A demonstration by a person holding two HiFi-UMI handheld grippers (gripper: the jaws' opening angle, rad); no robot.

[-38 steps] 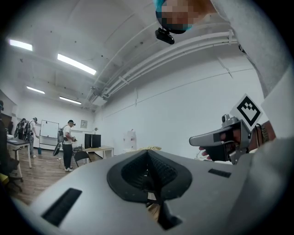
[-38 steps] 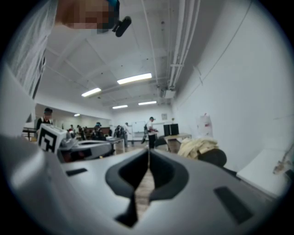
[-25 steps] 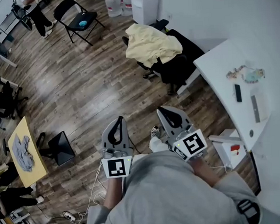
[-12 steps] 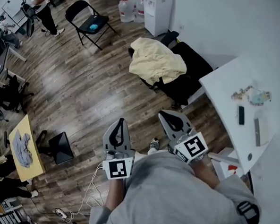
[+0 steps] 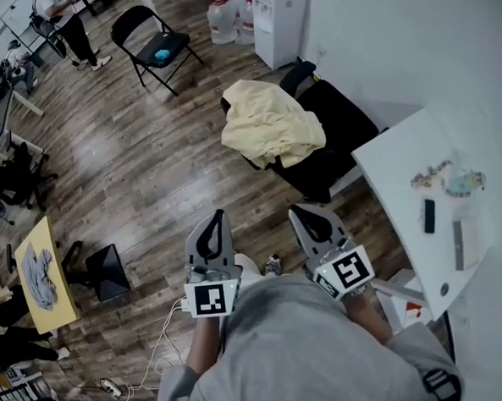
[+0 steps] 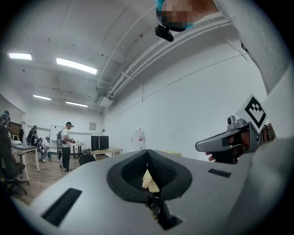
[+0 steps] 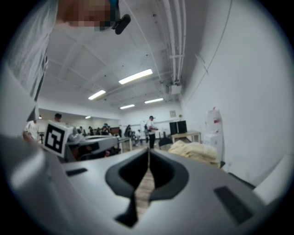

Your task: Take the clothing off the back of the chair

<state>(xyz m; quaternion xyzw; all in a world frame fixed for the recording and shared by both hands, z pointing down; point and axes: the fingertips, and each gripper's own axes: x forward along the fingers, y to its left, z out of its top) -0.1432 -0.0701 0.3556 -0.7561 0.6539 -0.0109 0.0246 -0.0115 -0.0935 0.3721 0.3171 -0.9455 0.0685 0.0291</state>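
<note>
A pale yellow garment lies draped over the back of a black office chair ahead of me, near the white wall. My left gripper and right gripper are held side by side at waist height. Both point towards the chair, well short of it, shut, with nothing in them. In the left gripper view the garment shows only as a sliver behind my shut left gripper. In the right gripper view the garment lies to the right of the shut right gripper.
A white desk with small items stands at the right, close to the chair. A black folding chair, water bottles and a white cabinet stand further back. At the left are a yellow table and a black box. Cables trail on the floor.
The chair with the yellow garment has drawn nearer and sits lower in the head view. Both grippers keep the same shut, side-by-side pose.
</note>
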